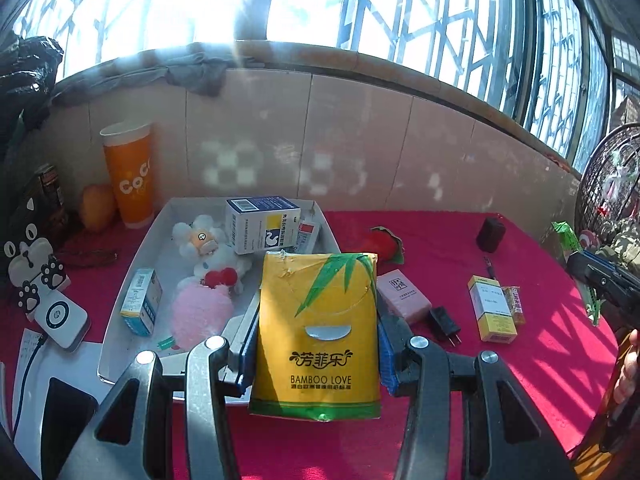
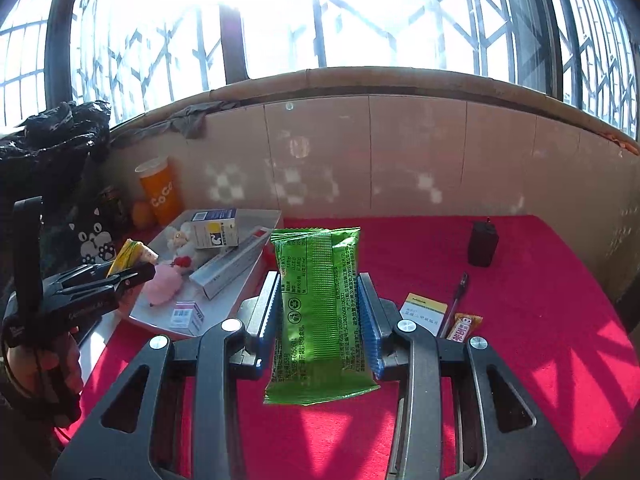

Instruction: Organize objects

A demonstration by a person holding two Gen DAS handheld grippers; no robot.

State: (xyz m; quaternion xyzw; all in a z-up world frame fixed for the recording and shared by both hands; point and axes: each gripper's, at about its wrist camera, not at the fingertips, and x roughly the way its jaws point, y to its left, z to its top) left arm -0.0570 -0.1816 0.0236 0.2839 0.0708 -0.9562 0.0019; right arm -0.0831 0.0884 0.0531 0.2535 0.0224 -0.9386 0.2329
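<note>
Left gripper: your jaws are clamped on the yellow pack, a soft, flat tissue pack with green bamboo leaves printed on it, held upright above the near edge of the tray.
Cup: one tall orange paper cup, standing at the wall left of the tray.
Tray: one shallow white tray with sloped walls, on the left part of the counter.
In the tray: three small cardboard boxes that you can count in the left view, one fluffy white toy, one fuzzy pink ball.
Counter: covered in red cloth with a felt-like nap.
Pink box: one, flat and rectangular, just right of the yellow pack.
Plug: one black, with two metal prongs, beside the pink box.
Yellow box: one slim carton lying flat, with a small orange sachet touching its right side.
Black block: one, standing far back on the cloth.
Right gripper: your jaws are closed on the green packet, a glossy crinkled foil wrapper with crimped ends, held upright above the cloth, right of the tray.
Pen: one dark pen lying right of the packet.
</note>
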